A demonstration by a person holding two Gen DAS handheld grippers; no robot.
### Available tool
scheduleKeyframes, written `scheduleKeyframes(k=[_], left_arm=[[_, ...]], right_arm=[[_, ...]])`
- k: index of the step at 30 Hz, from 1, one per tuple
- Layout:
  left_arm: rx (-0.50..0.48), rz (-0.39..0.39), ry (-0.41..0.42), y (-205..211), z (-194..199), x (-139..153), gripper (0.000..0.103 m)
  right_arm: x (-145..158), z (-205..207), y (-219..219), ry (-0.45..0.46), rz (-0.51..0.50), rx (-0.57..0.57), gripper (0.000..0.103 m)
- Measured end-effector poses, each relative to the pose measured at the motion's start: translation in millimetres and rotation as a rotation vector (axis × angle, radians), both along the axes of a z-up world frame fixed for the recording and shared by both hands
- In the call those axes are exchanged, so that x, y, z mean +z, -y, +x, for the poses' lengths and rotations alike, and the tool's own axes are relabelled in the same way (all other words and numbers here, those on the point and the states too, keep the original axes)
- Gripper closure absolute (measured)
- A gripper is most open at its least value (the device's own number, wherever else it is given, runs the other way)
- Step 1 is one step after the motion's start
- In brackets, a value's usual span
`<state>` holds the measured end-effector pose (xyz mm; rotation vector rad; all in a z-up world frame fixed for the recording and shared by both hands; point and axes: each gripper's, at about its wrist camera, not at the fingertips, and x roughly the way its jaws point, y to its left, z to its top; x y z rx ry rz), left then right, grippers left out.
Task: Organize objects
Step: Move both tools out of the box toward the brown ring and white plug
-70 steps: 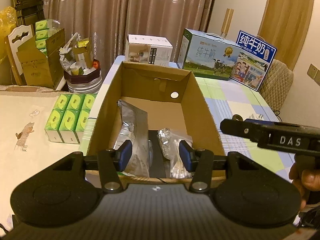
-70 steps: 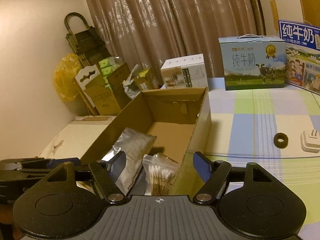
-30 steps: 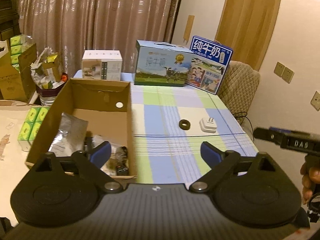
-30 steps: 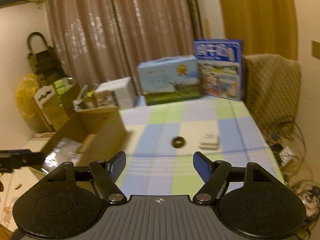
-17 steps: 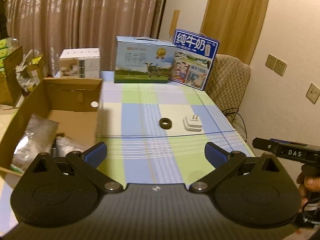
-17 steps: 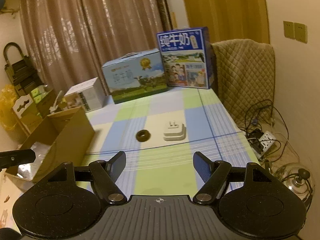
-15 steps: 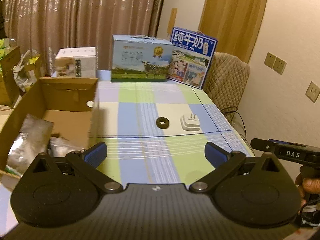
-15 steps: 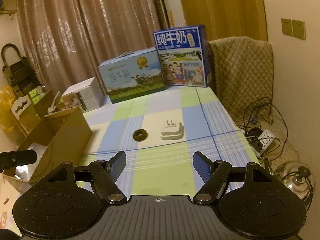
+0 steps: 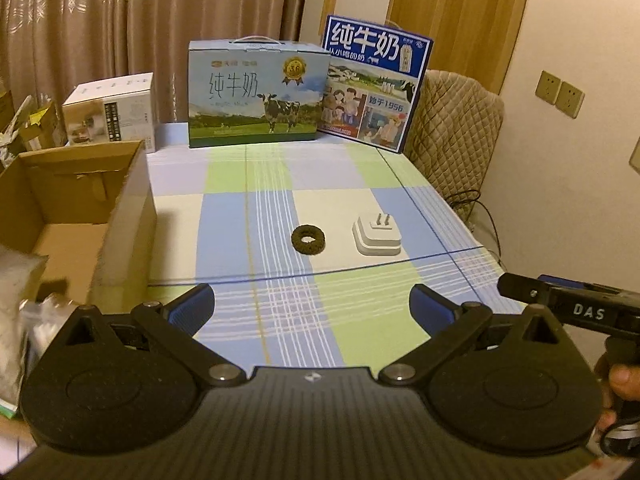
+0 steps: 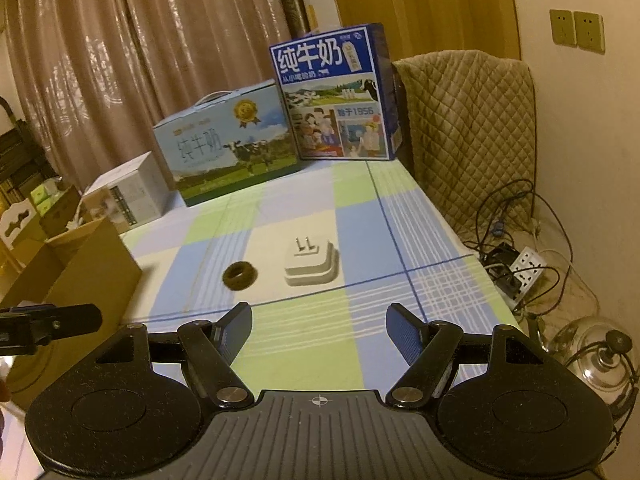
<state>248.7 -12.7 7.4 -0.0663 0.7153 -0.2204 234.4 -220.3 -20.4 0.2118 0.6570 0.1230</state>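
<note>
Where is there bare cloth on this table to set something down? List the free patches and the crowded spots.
Free: the near strip of tablecloth between the grippers and the dark ring, and the middle stretch between the ring, the white plug adapter and the milk cartons. Crowded: the back edge, lined with boxes, and the left side, taken by the cardboard box.

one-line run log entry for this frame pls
left gripper: open, empty | right gripper: open, empty | dark ring, white plug: on tablecloth, apart | cardboard box: left
</note>
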Motion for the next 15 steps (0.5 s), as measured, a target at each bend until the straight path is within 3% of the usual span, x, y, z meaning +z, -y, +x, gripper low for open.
scheduleKeyframes(k=[15], left_arm=[[0.011,0.115,0.036,17,89,-41,0.001]], right_arm=[[-38,81,-19,-0.021,-0.048,0.040,0.032]])
